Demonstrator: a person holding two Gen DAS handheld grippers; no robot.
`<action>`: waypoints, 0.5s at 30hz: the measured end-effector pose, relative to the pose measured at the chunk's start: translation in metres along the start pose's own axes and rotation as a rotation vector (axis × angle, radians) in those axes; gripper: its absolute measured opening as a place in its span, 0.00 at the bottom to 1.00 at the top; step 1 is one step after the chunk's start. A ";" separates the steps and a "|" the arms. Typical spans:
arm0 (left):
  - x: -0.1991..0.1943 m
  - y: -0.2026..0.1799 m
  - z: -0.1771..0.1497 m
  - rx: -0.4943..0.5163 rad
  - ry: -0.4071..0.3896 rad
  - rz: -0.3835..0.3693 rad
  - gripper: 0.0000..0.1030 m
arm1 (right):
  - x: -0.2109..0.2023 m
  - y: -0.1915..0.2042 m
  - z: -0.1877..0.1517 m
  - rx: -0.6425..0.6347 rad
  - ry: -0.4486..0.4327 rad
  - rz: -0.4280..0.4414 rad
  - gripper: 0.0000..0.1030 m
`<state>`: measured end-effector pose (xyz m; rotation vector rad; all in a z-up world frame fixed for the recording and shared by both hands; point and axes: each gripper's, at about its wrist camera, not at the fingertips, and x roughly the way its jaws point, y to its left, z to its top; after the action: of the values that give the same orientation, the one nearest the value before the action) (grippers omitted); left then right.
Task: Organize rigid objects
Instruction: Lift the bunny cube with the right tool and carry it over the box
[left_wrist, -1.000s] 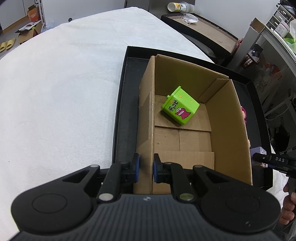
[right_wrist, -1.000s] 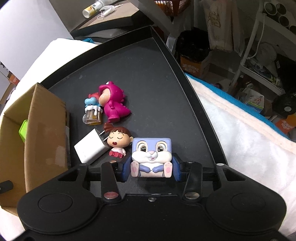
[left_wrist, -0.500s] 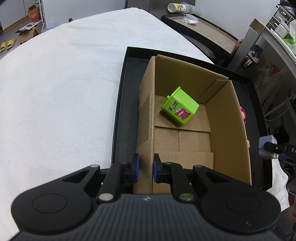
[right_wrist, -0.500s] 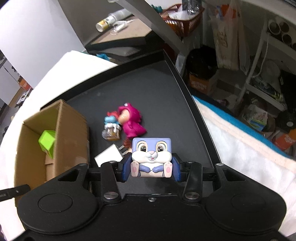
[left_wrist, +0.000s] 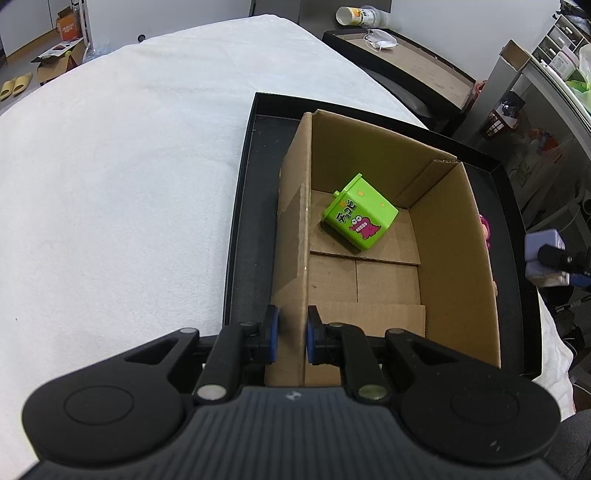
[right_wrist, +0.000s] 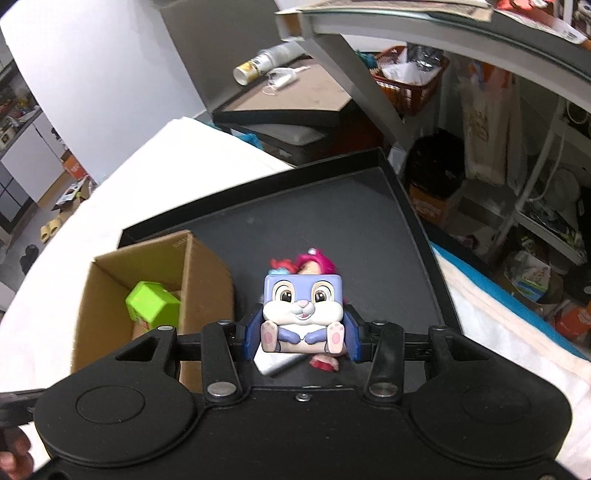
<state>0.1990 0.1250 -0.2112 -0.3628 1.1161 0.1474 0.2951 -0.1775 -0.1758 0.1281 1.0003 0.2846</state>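
1. Leftmost, at 9 o'clock of the scene: left gripper (left_wrist: 291, 338) pinching the near left wall of the cardboard box (left_wrist: 295, 229), one blue pad outside, one inside, steadying it on the black tray (left_wrist: 240, 206).
2. Inside the box, toward 12 o'clock on its floor: green cube (left_wrist: 360, 218), tilted on an edge, dinosaur sticker up. Near half of the floor bare, so room for the next piece.
3. Farther right, beyond the box's right wall at 3 o'clock: right gripper (right_wrist: 302, 334) clamped on the purple bunny cube (right_wrist: 303, 312), pads on both side faces, face toward the camera, lifted clear of the tray.
4. Below and behind the cube: pink figure (right_wrist: 314, 260), white block (right_wrist: 273, 363) and a small doll, mostly hidden.
5. Step in hand, by judgement: carrying the bunny cube over to the box.
6. To do it well: keep the cube above the rim, travel toward 9 o'clock, stop over the bare near floor, lower, then spread the pads.
7. Keep the left pinch firm so the light box neither slides nor tips.
8. Avoid clipping the right wall or landing on the green cube.
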 end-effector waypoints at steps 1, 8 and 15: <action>0.000 0.000 0.000 -0.002 0.001 -0.001 0.13 | -0.001 0.003 0.001 -0.003 -0.002 0.007 0.42; 0.000 0.000 0.000 -0.005 0.001 -0.003 0.13 | 0.000 0.030 0.009 -0.026 -0.003 0.074 0.42; 0.000 0.003 0.002 -0.014 0.008 -0.015 0.13 | 0.006 0.058 0.017 -0.064 -0.005 0.123 0.42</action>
<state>0.1995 0.1285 -0.2116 -0.3839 1.1209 0.1406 0.3021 -0.1198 -0.1579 0.1326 0.9793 0.4283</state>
